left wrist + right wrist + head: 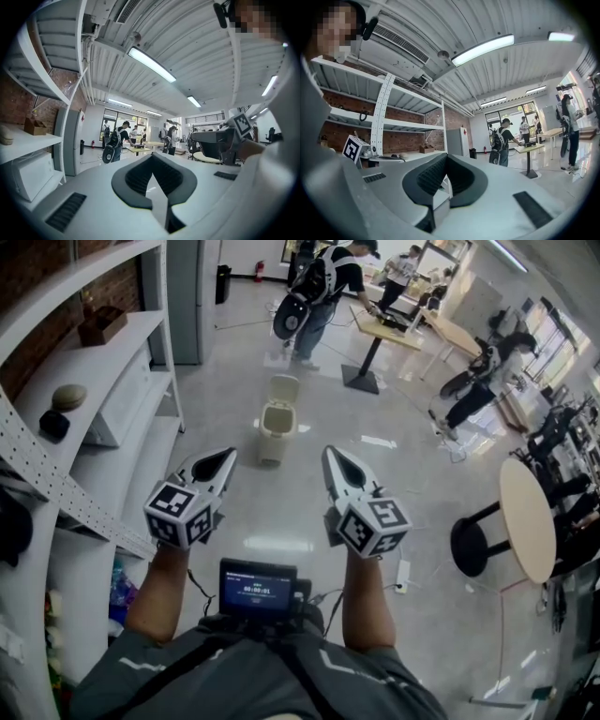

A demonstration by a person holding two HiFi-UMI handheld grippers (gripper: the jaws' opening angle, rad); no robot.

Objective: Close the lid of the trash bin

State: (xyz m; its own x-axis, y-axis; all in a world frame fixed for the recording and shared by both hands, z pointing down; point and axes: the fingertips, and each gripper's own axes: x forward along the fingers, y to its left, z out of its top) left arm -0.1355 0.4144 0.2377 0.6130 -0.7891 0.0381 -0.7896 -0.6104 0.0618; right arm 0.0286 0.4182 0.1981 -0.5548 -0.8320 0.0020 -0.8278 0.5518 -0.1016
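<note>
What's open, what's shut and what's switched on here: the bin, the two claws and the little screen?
Trash bin: open, standing upright on the floor.
Lid: tipped up at the back.
Left claw: shut, holding nothing.
Right claw: shut, holding nothing.
Small screen: on, showing digits.

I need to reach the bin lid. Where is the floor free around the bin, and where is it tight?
Bare floor lies on the near side of the trash bin and on its right up to the desk's base. The left is tighter: the white shelving stands closer there.
</note>
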